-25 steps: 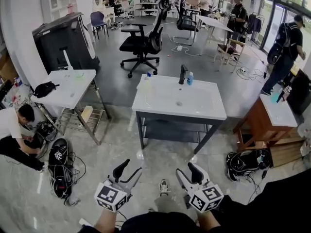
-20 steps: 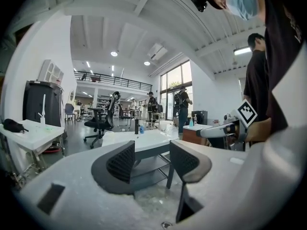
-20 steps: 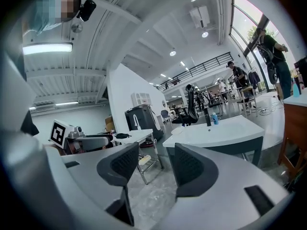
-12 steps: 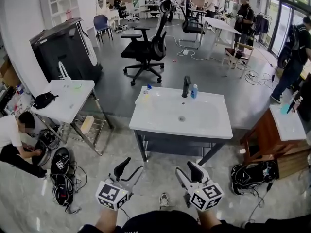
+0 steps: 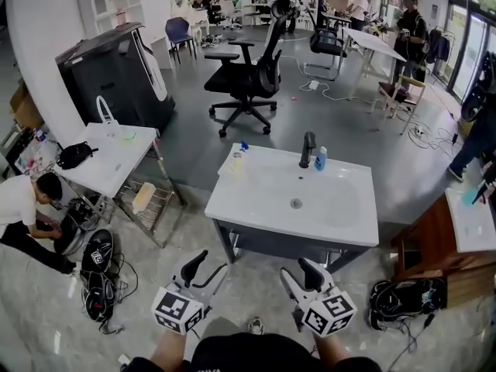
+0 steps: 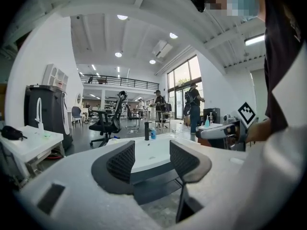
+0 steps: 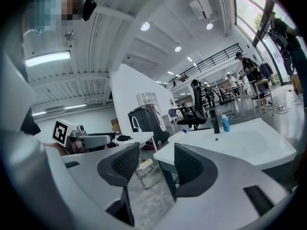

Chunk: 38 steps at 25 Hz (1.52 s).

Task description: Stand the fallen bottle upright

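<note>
Nearer to white washbasin on dark frame [image 5: 232, 206] than a second ago; basin larger in head view. Approach only, no contact yet. Left gripper [image 5: 208, 266]: jaws spread, nothing between. Right gripper [image 5: 297, 274]: likewise spread and empty. Pale translucent bottle with blue cap [image 5: 235, 160] lying on its side at far left corner of basin top, well apart from both. Black tap [image 5: 308, 149] and small blue upright bottle [image 5: 321, 159] at far edge. Grey polished floor, open workshop, black office chair [image 5: 246, 74] beyond.

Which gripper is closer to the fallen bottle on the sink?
Left. The left gripper is in line with the fallen bottle, short of the sink; the right gripper is farther right.
</note>
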Motion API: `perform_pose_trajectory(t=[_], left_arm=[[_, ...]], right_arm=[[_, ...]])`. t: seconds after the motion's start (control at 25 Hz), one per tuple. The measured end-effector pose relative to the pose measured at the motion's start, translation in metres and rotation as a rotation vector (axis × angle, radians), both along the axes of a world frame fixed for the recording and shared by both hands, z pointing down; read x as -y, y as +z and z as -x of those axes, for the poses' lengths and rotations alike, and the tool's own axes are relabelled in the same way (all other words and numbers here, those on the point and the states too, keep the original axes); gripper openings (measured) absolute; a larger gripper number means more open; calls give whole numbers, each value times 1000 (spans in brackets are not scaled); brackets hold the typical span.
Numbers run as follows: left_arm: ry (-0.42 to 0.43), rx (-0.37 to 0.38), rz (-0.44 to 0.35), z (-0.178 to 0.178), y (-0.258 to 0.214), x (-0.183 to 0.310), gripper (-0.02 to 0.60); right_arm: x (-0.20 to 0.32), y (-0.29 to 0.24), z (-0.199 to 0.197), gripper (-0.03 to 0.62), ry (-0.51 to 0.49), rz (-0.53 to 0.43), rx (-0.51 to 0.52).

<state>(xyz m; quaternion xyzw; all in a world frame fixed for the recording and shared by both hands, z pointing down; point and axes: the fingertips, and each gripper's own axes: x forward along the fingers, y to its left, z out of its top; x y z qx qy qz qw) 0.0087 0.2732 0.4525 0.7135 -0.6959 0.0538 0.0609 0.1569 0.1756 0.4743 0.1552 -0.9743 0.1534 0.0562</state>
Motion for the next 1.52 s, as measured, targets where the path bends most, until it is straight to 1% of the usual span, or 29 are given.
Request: perform_pose_trajectory(t=[0.12,0.2,0.44,0.68,0.88,1.0,1.24,1.4,1.52], left_arm=[[-25,-20,8,11,3,5,221],[-24,-24,9,14,4,11,221],[25,-37,20,24,13,39,221],[59,-54,4,54,13,72,221],[98,-68,6,92,12,100,221],[121,-66,-2,122,8,119,221],[169,-64,5,180,9,152,221],[207,-65,16,215,11,171,221],[242,-70,22,234,12,186,221]], right_arm=[[7,4,7,212,-10,16,1],[14,7,9,210,-7,26,-4],[32,12,20,209,28,41,-3],[56,10,41,207,84,41,-14],[78,3,78,207,116,33,-22],[93,-2,105,206,137,22,-19],[118,-5,160,204,186,13,-8],[128,-6,189,204,233,20,-4],[135,-3,207,201,262,26,-4]])
